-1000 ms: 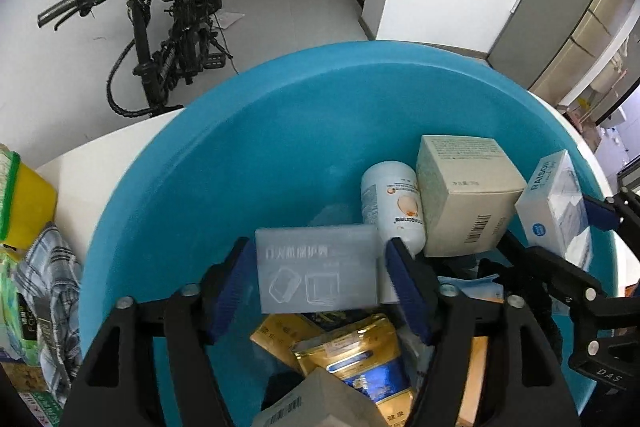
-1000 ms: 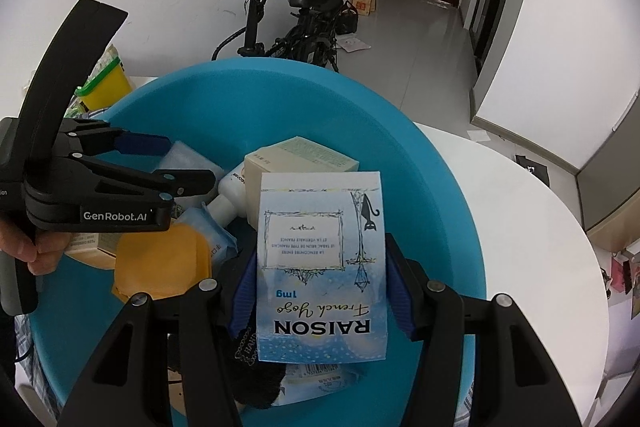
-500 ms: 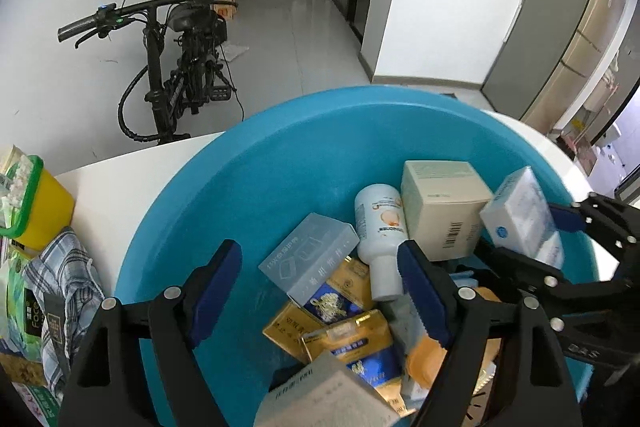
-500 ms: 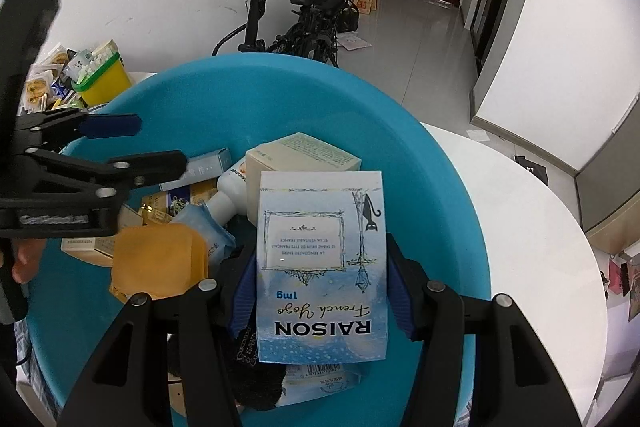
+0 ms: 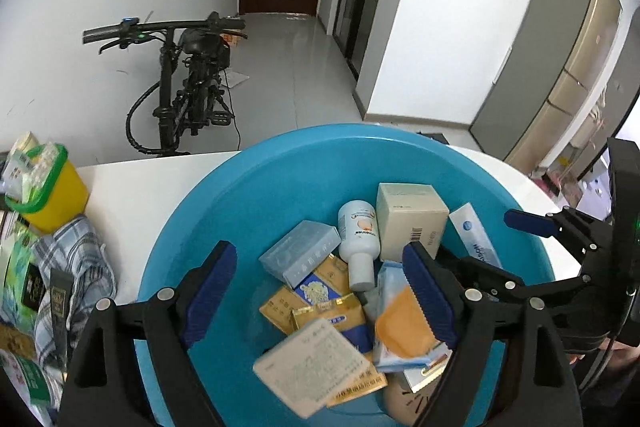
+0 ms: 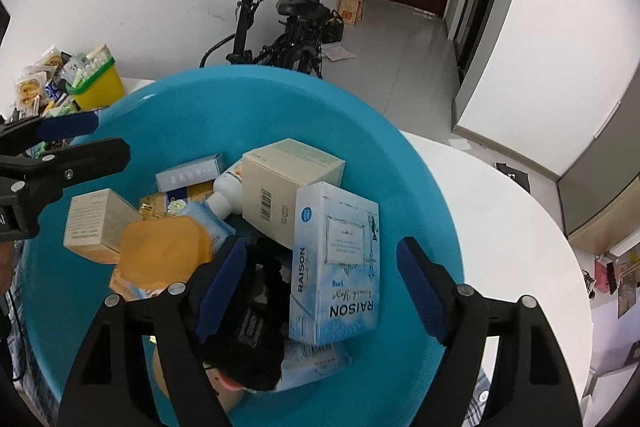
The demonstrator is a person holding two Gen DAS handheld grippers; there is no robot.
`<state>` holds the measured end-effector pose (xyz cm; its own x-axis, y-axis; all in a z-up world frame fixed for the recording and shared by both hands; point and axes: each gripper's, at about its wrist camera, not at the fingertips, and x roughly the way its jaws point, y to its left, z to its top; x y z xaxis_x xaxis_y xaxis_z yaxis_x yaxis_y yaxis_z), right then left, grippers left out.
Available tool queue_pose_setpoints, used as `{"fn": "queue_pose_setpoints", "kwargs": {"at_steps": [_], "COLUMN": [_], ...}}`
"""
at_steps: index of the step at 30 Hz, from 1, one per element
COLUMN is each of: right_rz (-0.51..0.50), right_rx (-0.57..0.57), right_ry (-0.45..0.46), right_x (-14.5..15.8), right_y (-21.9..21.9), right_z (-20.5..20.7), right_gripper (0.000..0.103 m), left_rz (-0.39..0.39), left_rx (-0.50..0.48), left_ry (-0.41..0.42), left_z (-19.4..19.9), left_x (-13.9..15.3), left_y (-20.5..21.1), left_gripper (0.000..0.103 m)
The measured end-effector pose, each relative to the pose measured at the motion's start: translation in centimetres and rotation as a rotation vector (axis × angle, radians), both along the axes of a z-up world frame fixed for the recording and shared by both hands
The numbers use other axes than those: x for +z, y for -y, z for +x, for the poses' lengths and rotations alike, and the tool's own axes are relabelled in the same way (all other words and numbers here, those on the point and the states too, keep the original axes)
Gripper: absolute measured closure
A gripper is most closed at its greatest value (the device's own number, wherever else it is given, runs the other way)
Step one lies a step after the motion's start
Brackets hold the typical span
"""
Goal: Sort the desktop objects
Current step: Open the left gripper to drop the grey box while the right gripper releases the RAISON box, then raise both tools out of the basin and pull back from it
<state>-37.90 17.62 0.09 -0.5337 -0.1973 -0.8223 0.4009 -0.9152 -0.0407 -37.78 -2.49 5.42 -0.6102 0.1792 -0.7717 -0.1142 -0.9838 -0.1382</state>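
Observation:
A big blue basin [image 5: 260, 195] [image 6: 248, 107] holds a pile of boxes, packets and a white bottle [image 5: 358, 239]. My left gripper [image 5: 318, 255] hangs above it, jaws opening and nothing gripped; the translucent box [image 5: 298, 259] lies loose on the pile below. In the right wrist view my right gripper [image 6: 322, 247] is opening too. The pale blue RAISON box [image 6: 336, 267] leans on the pile between its fingers, clear of both pads. The left gripper's fingers [image 6: 68, 126] show at the left edge, the right gripper's fingers [image 5: 528, 223] at the right.
The basin sits on a white round table [image 6: 500, 227]. Left of it stand a yellow tub with a green rim [image 5: 52, 195], a checked cloth [image 5: 76, 259] and several snack packets. A black bicycle [image 5: 180, 95] is parked against the wall beyond the table.
The left gripper let go of the translucent box, which dropped onto the pile, then rose and opened wider. The right gripper opened and the RAISON box tipped onto the pile.

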Motion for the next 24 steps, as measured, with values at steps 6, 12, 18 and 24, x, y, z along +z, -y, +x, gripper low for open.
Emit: {"fn": "queue_pose_setpoints", "kwargs": {"at_steps": [6,12,18,24], "right_rz": [-0.033,-0.050,-0.061,-0.087], "right_rx": [-0.021,-0.035,-0.105,-0.106], "right_ry": [-0.061,-0.125,-0.238,-0.315], "right_x": [1.8,4.0,6.4,8.5], "right_y": [-0.4,-0.3,-1.2,-2.2], "right_z": [2.3,5.4,9.5,14.0], "right_gripper": [0.020,0.016,0.004,0.001], "left_rz": [-0.077,-0.106,-0.093,-0.078], "left_rx": [0.031,0.036,0.056,0.087], "left_ry": [-0.082,-0.172,-0.248,-0.279], "left_z": [3.7,7.6,10.9,13.8], "left_x": [1.2,3.5,5.2,6.5], "left_y": [0.3,-0.1,-0.7,-0.6], "left_gripper": [0.016,0.016,0.000,0.000]}}
